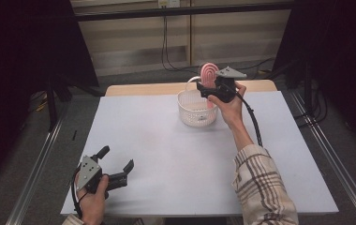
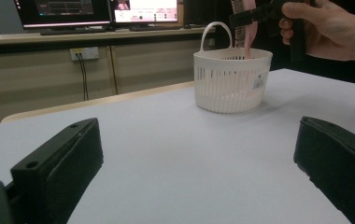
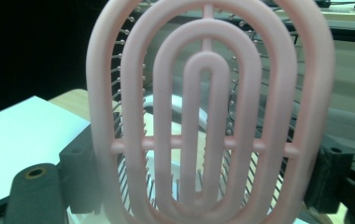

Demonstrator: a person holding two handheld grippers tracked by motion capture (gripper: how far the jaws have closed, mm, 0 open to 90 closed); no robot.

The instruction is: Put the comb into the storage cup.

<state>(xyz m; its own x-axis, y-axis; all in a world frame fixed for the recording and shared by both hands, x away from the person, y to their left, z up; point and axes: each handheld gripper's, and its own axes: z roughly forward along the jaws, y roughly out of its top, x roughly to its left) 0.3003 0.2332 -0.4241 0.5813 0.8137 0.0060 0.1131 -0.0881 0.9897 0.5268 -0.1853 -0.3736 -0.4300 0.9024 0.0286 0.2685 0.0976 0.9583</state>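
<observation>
**Ana:** Above the far side of the bench (image 1: 143, 136), the right hand-held gripper (image 1: 212, 87) holds a pink hairbrush (image 1: 208, 73). Its jaws are clamped on the two edges of the brush, one at each side, as the right gripper view shows (image 3: 208, 116).

**Ben:** And how does the brush stand?

**Ana:** Its long axis is upright. The oval head rises over the jaws, and the lower part hangs down into the white basket (image 1: 197, 109). In the left gripper view the pink lower end (image 2: 249, 39) is already below the rim of the basket (image 2: 231, 79).

**Ben:** So the basket lies directly under the right hand-held gripper?

**Ana:** Yes, under it and a little to the near left. I judge that the coming move is a straight way down and then a release, because the brush is almost inside. Whether its tip touches the bottom, I cannot tell.

**Ben:** What about the other one?

**Ana:** The left hand-held gripper (image 1: 115, 164) rests at the near left corner of the bench, well apart from the basket. Its jaws stand wide and nothing is between them. The right hand (image 1: 230, 105) is much nearer, so the work belongs to it.

**Ben:** Any risk?

**Ana:** The basket's handle (image 2: 214, 33) stands up at the far side, just beside the brush, and the head could catch on it.
</observation>
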